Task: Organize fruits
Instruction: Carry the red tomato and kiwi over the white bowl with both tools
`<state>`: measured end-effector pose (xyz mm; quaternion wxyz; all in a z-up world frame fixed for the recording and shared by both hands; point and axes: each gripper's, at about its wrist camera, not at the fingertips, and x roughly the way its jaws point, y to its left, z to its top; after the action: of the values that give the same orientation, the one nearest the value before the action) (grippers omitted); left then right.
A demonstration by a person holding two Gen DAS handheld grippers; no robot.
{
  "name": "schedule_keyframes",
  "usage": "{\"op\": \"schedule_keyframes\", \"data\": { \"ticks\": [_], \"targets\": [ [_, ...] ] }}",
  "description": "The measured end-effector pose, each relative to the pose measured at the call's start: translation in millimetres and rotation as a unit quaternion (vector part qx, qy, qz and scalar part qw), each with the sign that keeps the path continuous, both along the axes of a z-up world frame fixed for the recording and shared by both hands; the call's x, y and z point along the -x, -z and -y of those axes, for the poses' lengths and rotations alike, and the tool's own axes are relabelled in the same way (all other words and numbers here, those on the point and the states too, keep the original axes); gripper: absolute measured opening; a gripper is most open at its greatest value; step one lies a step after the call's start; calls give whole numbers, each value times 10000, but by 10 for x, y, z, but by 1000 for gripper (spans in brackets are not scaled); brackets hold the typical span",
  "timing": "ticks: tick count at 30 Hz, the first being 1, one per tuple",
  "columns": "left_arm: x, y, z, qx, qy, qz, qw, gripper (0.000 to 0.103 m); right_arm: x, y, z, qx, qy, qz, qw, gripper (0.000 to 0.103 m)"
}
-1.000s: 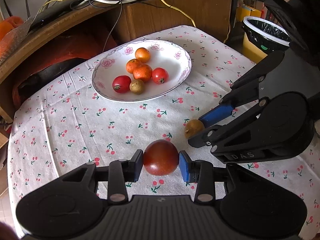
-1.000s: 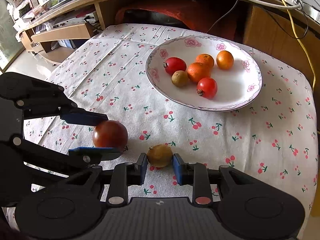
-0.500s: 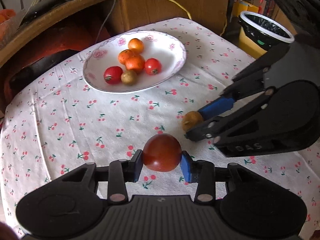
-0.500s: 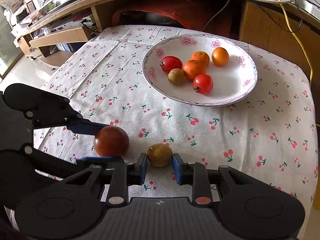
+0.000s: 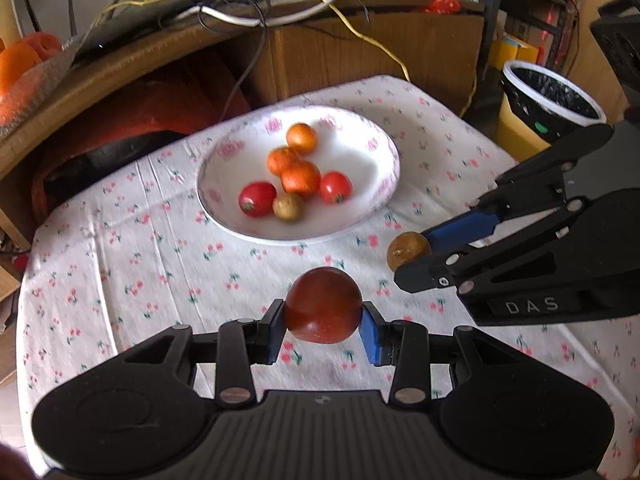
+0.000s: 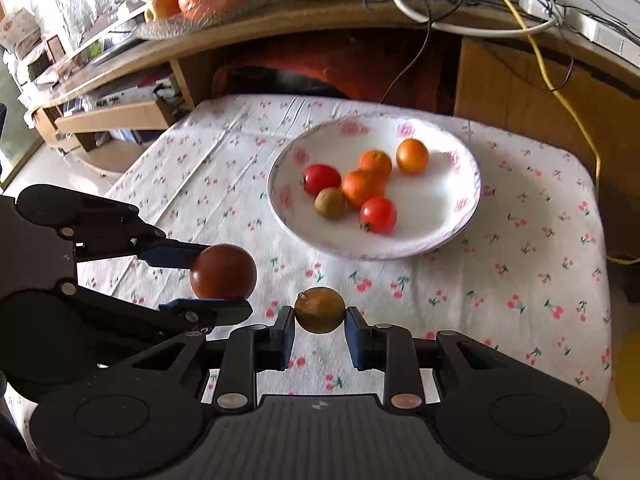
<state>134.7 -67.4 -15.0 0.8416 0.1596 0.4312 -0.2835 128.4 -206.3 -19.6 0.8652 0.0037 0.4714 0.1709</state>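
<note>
Your left tongs [image 5: 323, 322] are clamped on a dark red fruit [image 5: 322, 305], their blue pads pressed to its two sides, lifted clear above the cherry-print cloth [image 5: 120, 264] that covers the surface. Your right tongs [image 6: 320, 327] are closed to a narrower gap on a small brown fruit [image 6: 320, 309], gripped at both sides and likewise off the cloth. From the right wrist, the left tongs come in from the left with the red fruit just beside and a little above the brown one; from the left wrist, the right tongs [image 5: 414, 254] reach in from the right, the brown fruit at their tip.

Beyond both, near the far edge of the surface, sits a white plate [image 6: 460, 224] with pink flowers on its rim. It holds six pieces: three oranges [image 6: 412, 156], two red tomatoes [image 6: 378, 215] and one small brown fruit like the one you grip, bunched together toward the middle.

On the wooden shelf [image 6: 280, 20] behind, a glass dish [image 6: 192, 20] carries larger oranges. A bin [image 5: 552, 100] with a black liner stands off to the right
</note>
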Motion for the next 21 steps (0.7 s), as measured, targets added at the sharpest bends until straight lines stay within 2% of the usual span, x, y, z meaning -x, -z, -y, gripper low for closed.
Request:
{"op": "schedule_keyframes", "data": {
  "ticks": [13,21],
  "targets": [
    [-302,-57,166,-22,-207,220,9995,47,-259,-52,116,37,391,208,9990,23],
    [-522,-4,192,-13,-454,164,9988,47,-443,-24,129,50,534,228,9983,23]
  ]
}}
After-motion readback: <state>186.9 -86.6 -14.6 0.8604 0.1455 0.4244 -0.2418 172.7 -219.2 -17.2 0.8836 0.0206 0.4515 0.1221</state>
